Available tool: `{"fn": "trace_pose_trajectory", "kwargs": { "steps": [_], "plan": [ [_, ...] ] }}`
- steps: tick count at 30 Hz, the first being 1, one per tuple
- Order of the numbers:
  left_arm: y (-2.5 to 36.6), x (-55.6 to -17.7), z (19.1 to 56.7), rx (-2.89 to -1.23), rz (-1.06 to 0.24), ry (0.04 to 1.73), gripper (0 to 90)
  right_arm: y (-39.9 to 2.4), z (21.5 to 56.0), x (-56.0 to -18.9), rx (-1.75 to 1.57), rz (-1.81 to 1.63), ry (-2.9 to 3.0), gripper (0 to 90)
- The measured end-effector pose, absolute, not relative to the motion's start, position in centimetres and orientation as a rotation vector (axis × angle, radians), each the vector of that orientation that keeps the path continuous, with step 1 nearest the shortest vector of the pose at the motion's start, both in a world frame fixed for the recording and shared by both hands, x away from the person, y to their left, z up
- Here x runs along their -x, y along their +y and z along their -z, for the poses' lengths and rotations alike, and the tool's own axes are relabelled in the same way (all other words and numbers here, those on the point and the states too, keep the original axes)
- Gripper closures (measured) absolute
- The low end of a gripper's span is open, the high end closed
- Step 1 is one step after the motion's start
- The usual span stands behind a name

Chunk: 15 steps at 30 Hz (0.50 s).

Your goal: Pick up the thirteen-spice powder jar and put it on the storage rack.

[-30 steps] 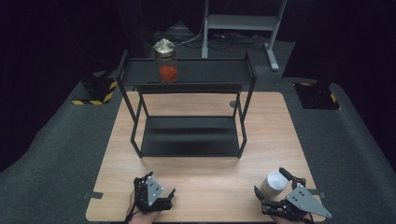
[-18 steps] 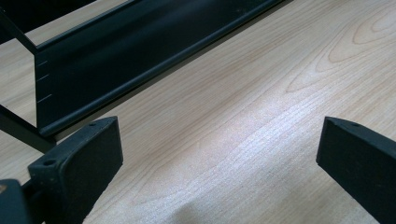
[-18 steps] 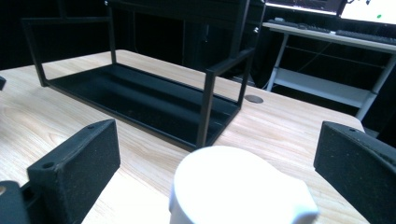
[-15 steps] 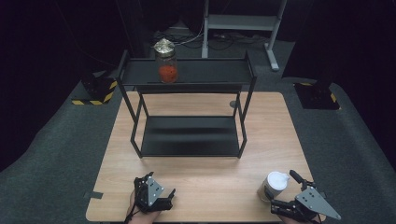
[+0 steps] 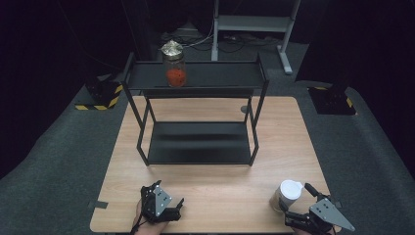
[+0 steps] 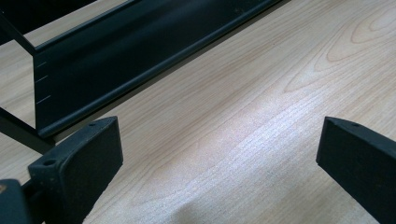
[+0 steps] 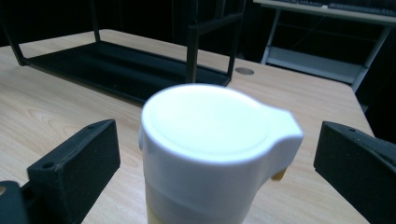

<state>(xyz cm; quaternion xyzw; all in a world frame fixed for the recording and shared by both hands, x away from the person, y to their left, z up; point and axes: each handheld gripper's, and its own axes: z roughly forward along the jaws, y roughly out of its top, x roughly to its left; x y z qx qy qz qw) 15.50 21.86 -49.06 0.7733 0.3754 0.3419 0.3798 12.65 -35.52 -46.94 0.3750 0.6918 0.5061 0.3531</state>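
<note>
At lower right, the right gripper (image 5: 297,204) has drawn back, jaws apart around the white-lidded container (image 5: 287,195), releasing it; the left gripper (image 5: 164,203) idles with jaws apart

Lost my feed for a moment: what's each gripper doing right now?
Left gripper: open, holding nothing, low over the table.
Right gripper: open, jaws either side of the white-lidded container, not gripping it.
</note>
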Motion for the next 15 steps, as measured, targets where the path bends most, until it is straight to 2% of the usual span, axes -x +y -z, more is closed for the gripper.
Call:
{"fn": "trace_pose_trajectory", "kwargs": {
  "steps": [15],
  "plan": [
    [21.9,-15.5,49.1,-1.973,-0.871,0.957,0.6,-35.9,48.2,-13.5,-1.037,-1.324,1.829,1.8]
  ]
}}
